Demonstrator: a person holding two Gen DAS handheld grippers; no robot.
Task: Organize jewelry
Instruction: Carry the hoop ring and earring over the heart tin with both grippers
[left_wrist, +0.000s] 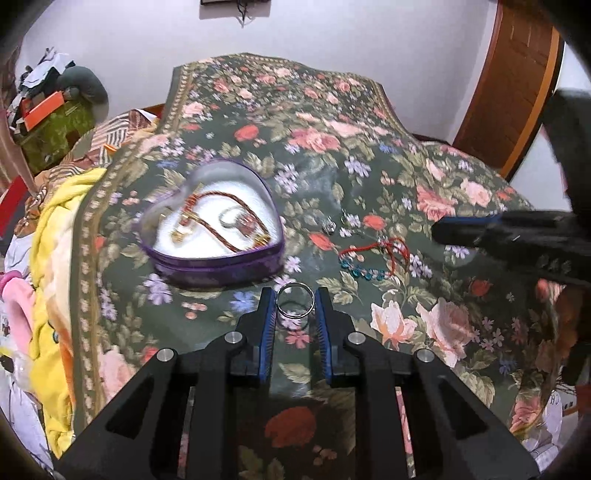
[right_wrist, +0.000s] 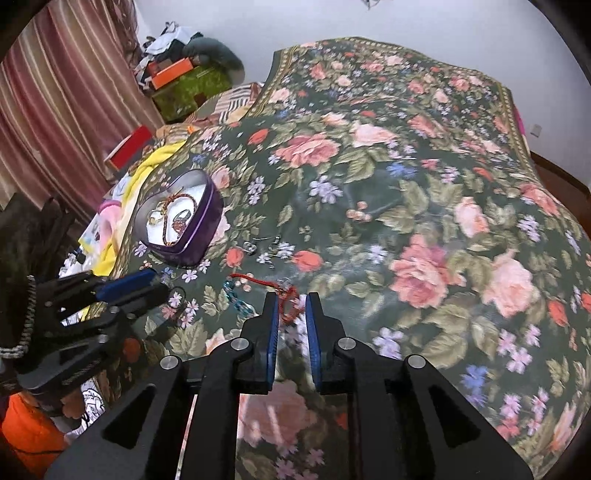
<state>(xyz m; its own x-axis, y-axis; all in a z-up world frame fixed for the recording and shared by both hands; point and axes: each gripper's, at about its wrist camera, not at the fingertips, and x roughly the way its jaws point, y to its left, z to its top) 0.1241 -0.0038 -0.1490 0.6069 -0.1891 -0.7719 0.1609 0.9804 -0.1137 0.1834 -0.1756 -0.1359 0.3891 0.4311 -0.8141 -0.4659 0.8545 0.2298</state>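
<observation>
Two grippers over a floral bedspread (left_wrist: 332, 122); landmark: heart-shaped box (left_wrist: 214, 225), purple-walled, white padded lining, lid off.

Item 1: silver ring (left_wrist: 295, 303), thin polished metal hoop, clamped edge to edge between the blue ribbed pads of the left gripper (left_wrist: 295, 306), held in the air just near-side of the box.

Item 2: red cord bracelet (right_wrist: 286, 295) and teal bead strand (right_wrist: 236, 297), lying right of the box. Right gripper (right_wrist: 291, 308) parted around the red cord, gripping nothing.

Item 3: small silver pieces (right_wrist: 258, 247), between box and cord; shape too small to tell.

Box contents: braided red-gold cord, a ring, small trinkets.

Risks, judged: the smooth hoop could twist out of so narrow a grip and vanish into the busy print; the soft cloth may bunch under the right pads; the cord may drag the beads, which lie close by.
</observation>
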